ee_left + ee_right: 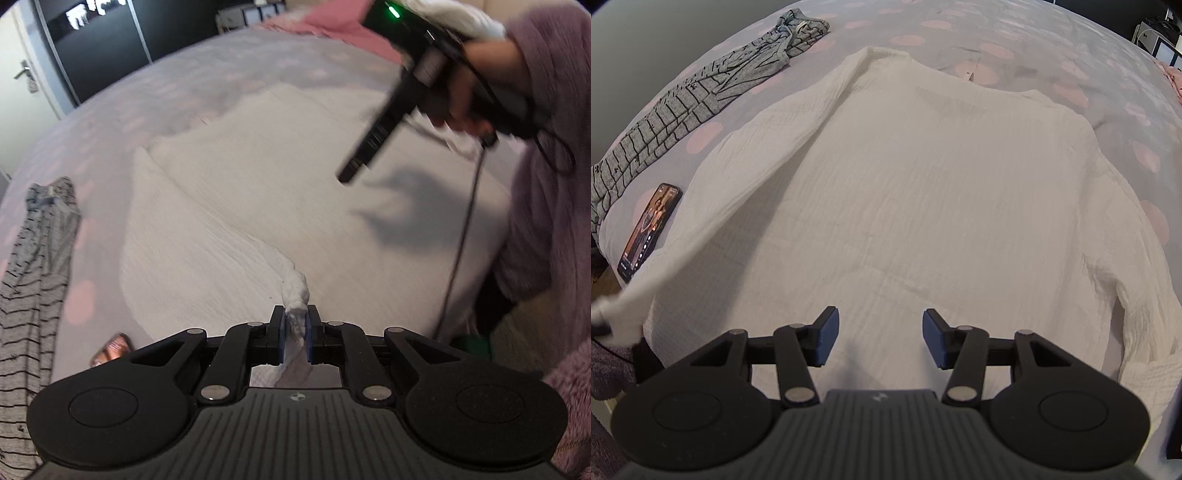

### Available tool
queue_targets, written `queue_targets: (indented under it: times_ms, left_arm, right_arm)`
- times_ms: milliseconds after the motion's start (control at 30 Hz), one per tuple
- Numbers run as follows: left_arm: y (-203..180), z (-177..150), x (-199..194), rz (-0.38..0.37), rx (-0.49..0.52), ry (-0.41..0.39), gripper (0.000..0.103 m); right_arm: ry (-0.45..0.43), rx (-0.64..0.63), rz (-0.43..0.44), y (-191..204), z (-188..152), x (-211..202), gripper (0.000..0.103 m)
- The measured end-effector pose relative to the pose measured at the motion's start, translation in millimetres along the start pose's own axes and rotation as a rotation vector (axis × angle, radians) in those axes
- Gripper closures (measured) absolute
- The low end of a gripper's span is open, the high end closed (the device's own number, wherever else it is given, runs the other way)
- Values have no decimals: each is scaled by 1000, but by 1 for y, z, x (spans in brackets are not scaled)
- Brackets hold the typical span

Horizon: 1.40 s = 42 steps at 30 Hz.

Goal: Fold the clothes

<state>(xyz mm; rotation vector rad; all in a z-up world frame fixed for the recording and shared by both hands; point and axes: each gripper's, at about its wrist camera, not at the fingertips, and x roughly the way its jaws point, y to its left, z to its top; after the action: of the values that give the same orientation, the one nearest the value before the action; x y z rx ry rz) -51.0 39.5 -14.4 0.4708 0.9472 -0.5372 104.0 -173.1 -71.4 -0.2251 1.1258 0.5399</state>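
The shirt (923, 192) is creamy white with tiny crinkly lines. The bed cover (1071, 74) is soft grey-purple with big pink dots. Another piece of clothing (683, 107) is grey with thin black stripes. Each tool is black with blue pads (827, 339) — and the sleeve (554, 184) is fuzzy purple-pink.

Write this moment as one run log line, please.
left gripper: shut on white shirt sleeve | right gripper: open, empty, above shirt | striped garment, phone: beside shirt
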Motion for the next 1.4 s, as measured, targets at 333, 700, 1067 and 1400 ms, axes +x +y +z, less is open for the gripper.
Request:
queue_targets:
  times_ms: [333, 700, 1067, 1400]
  left_arm:
    - [-22, -16, 11, 26, 75, 42, 95]
    - [-20, -12, 8, 29, 77, 11, 95]
    - [-23, -12, -2, 18, 111, -20, 95]
    - [-36, -13, -9, -67, 198, -36, 95]
  right_arm:
    - [-5, 100, 229, 21, -6, 5, 49]
    - [16, 231, 396, 48, 14, 28, 49]
    - [9, 340, 452, 46, 27, 52, 99]
    - [13, 277, 373, 40, 17, 21, 101]
